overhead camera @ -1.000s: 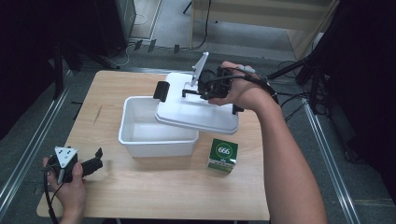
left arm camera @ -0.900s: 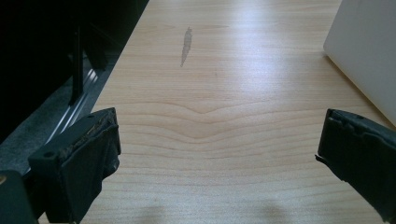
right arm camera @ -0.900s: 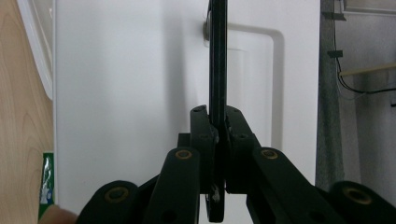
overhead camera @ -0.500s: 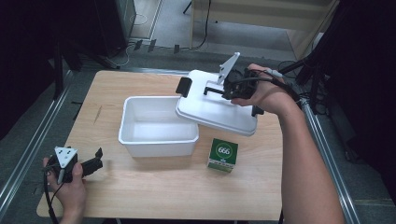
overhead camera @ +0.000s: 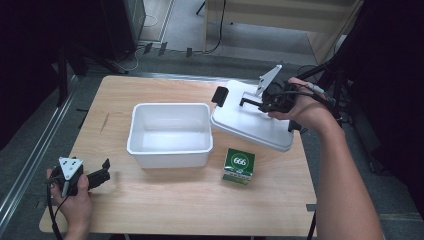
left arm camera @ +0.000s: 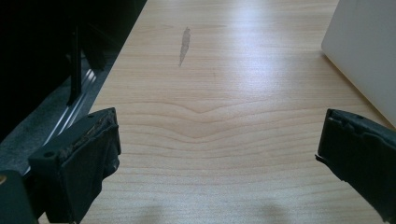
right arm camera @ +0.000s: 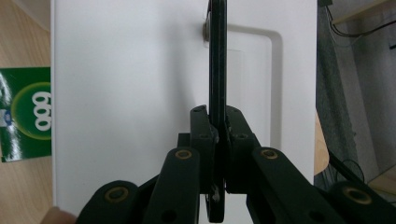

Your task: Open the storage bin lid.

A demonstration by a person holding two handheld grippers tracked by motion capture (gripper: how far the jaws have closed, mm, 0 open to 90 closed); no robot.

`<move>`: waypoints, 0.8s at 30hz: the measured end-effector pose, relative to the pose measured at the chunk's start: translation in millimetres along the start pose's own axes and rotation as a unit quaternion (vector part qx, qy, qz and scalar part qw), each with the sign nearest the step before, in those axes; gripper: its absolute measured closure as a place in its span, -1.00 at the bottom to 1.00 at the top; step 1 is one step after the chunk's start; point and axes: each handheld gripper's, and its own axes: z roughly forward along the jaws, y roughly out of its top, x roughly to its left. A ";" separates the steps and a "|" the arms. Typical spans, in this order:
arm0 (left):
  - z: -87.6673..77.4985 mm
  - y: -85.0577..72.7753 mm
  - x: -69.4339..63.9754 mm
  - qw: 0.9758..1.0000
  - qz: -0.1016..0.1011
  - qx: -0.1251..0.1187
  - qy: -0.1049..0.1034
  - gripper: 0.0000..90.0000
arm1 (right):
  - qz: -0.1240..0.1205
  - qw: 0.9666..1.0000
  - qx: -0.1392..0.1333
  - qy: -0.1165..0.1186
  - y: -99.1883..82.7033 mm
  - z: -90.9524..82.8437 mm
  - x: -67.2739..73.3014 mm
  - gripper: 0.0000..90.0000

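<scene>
A white lid (overhead camera: 250, 122) hangs right of the open white bin (overhead camera: 170, 106), fully off it and slightly tilted. My right gripper (overhead camera: 262, 102) is shut on the lid's black handle (overhead camera: 248, 101). In the right gripper view the jaws pinch that thin handle (right arm camera: 217, 60) over the lid (right arm camera: 130, 84). A black clip (overhead camera: 219, 95) sticks out at the lid's left end. My left gripper (overhead camera: 107, 170) rests at the table's near left corner, open, with bare wood between its jaws (left arm camera: 219, 135).
A green box marked 666 (overhead camera: 239, 166) stands in front of the lid, near the bin's right front corner, and shows at the left edge as the green box (right arm camera: 28, 112). The bin's wall (left arm camera: 364, 51) lies ahead right of the left gripper. Table edge drops at left.
My right gripper has carried the lid rightward, from over the bin's right part to fully beside it. The left gripper has stayed put.
</scene>
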 end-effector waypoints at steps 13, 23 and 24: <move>-0.3 0.0 0.3 1.000 0.001 0.002 -0.001 -1.00 | 0.044 0.999 0.014 -0.013 -34.3 18.2 -9.7 0.88; -0.5 -0.1 0.6 1.000 -0.001 0.001 -0.002 -1.00 | 0.062 0.997 0.039 -0.011 -52.0 49.3 -10.2 0.88; -0.4 -0.1 0.5 1.000 -0.002 0.000 -0.002 -1.00 | 0.061 0.997 0.038 -0.011 -53.4 52.4 -10.1 0.88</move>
